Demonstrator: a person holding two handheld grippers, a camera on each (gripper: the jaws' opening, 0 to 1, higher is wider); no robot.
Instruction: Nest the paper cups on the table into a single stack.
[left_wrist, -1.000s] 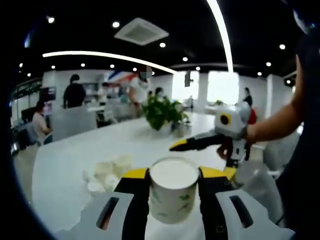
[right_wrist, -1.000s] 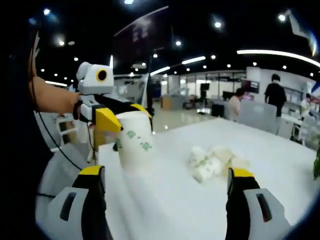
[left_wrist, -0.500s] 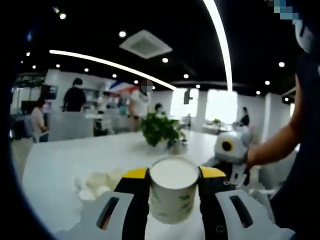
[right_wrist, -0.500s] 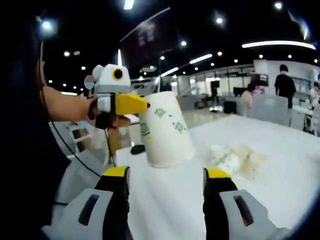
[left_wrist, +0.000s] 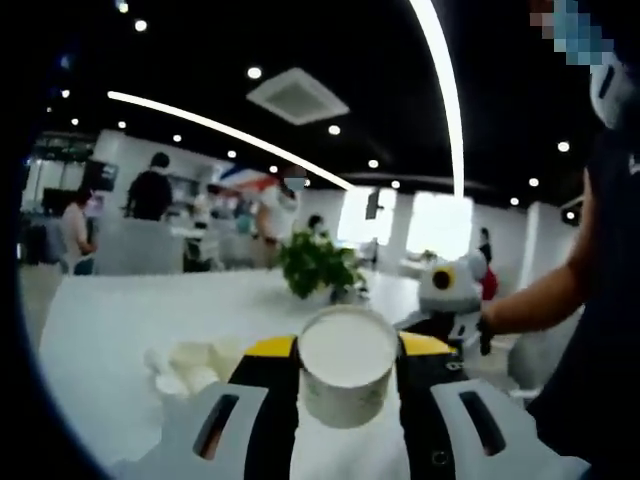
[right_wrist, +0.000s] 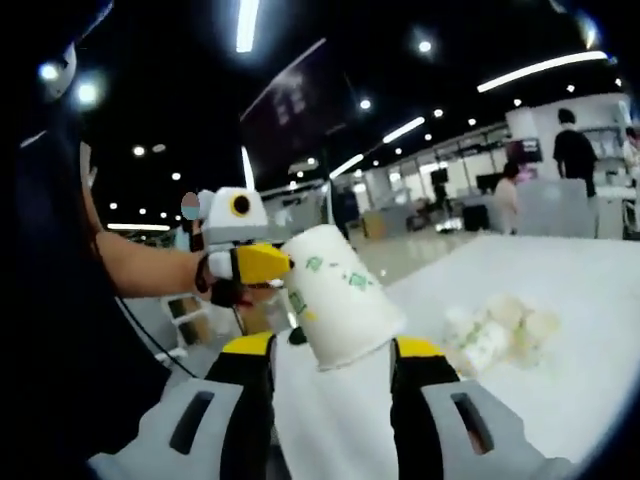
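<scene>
White counter (left_wrist: 110, 310) in an open office, ceiling lights overhead. Left claw (left_wrist: 347, 352) clamped on a paper cup (left_wrist: 347, 366), mouth toward its camera, nothing inside. Right claw (right_wrist: 330, 350) partly closed, jaws flanking that cup's base. Loose cups (right_wrist: 500, 325) lie heaped on the counter, contents unclear.
</scene>
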